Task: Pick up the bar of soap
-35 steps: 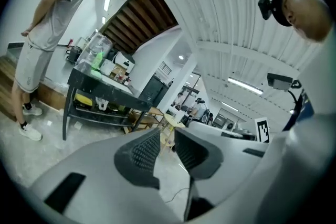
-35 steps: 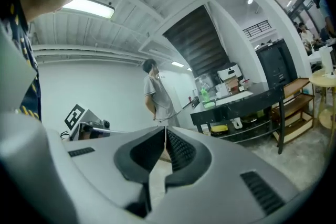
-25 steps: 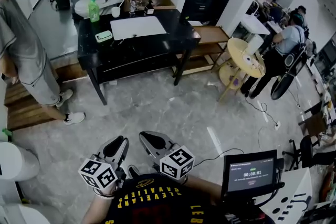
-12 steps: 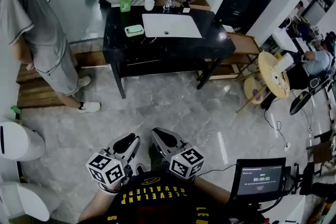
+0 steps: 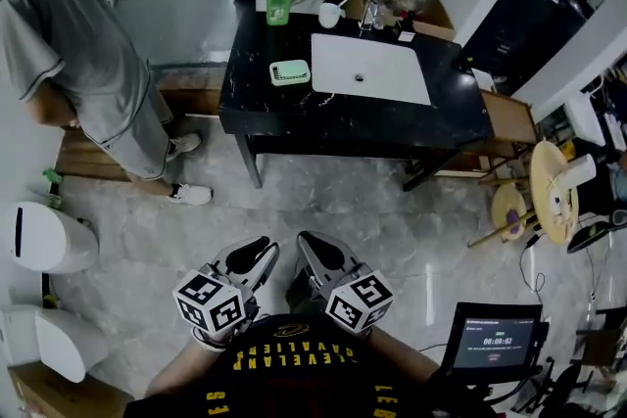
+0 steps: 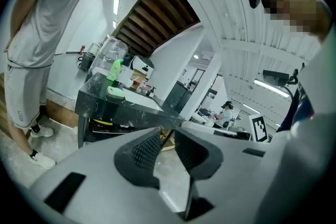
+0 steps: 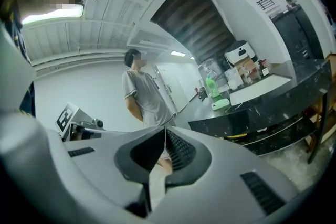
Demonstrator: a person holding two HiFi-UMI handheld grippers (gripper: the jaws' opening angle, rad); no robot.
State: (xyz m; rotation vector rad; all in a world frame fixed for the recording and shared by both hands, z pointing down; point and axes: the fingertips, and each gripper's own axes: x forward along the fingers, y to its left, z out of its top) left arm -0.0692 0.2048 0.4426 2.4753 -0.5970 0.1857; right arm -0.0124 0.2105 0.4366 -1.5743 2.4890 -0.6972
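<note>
The pale green bar of soap (image 5: 289,71) lies on the left part of a black washstand (image 5: 294,108), beside a white sink (image 5: 370,69). It also shows far off as the bar of soap (image 6: 116,93) in the left gripper view and the bar of soap (image 7: 221,104) in the right gripper view. Both grippers are held low against the person's chest, far from the stand. My left gripper (image 5: 257,248) (image 6: 168,130) has a narrow gap between its jaws and holds nothing. My right gripper (image 5: 312,243) (image 7: 166,130) is shut and empty.
A green bottle (image 5: 279,0), a cup and small bottles stand at the stand's back. A person in grey (image 5: 88,44) stands left of it. White toilet units (image 5: 44,235) sit at the left, a monitor (image 5: 495,343) at the lower right, a round wooden stool (image 5: 554,191) at the right.
The head view has swung so the washstand sits more central and closer. Both grippers stay in front of the chest with unchanged jaws.
</note>
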